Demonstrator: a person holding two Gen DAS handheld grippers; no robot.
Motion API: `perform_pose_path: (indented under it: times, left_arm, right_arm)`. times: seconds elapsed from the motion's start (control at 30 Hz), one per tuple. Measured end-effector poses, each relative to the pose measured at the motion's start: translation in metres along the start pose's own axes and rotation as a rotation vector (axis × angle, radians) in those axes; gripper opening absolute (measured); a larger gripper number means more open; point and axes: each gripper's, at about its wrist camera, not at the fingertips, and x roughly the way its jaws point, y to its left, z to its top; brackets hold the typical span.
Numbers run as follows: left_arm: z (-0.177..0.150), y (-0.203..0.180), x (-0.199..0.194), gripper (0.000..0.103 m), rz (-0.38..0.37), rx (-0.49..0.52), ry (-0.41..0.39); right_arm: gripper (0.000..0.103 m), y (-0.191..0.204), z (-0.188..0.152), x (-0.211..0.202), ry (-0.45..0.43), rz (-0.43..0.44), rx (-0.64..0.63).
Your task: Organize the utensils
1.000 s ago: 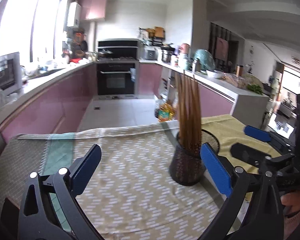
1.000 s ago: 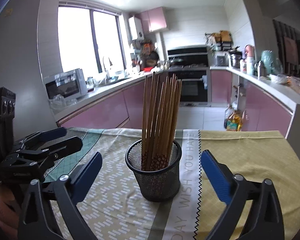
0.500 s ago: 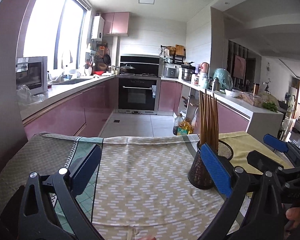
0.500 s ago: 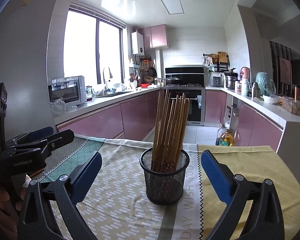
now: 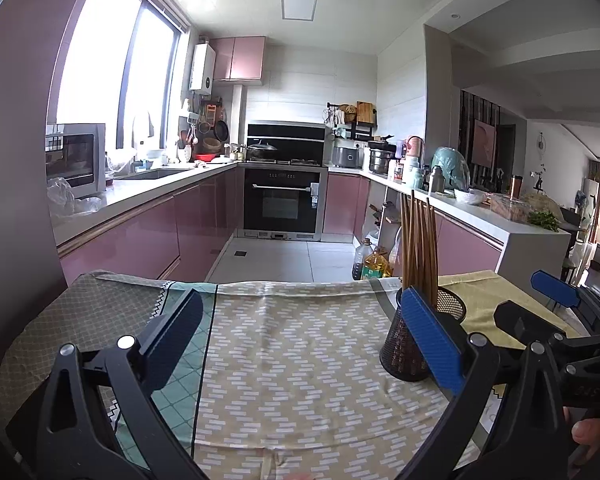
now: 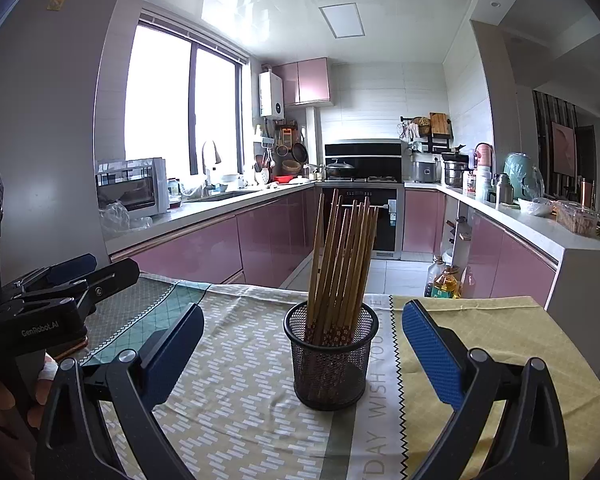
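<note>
A kitchen table covered with a patterned cloth (image 6: pixel 236 392) carries a black wire-mesh cup (image 6: pixel 331 356) standing upright toward the table's far edge, on the grey strip of the cloth between its zigzag-printed part and its plain yellow part. A bundle of wooden chopsticks (image 6: pixel 342 256) stands in the cup, tips down, fanning slightly and leaning toward the right. The right gripper (image 6: pixel 302 356) hangs just in front of the cup with its blue-padded jaws spread wide, touching nothing. The left gripper (image 5: pixel 300 340) is also spread wide and empty, over bare cloth to the left of the cup, which sits behind its right finger (image 5: pixel 432 340) in that view. The chopsticks look light, stiff, thin and smooth, so they would likely slip or scatter if pinched loosely; the mid-shaft above the rim seems the best place to hold them. The mesh cup looks light and easy to tip, so its wall just under the rim would suit a grasp
</note>
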Motion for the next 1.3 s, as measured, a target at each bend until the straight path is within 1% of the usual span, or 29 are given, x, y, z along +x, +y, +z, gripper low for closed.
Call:
perform_pose_path:
  times: [0.27, 0.53, 1.3]
  left_arm:
    - [0.006, -0.001, -0.006, 0.098, 0.008, 0.001, -0.011]
    - [0.006, -0.001, -0.007, 0.098, 0.011, 0.005, -0.014]
    - [0.006, 0.0, -0.011, 0.098, 0.021, 0.006, -0.011]
  right_arm:
    - [0.096, 0.001, 0.001, -0.005, -0.009, -0.002, -0.001]
    - [0.096, -0.002, 0.003, -0.009, -0.022, -0.008, 0.009]
    - [0.096, -0.002, 0.007, -0.014, -0.025, -0.029, 0.003]
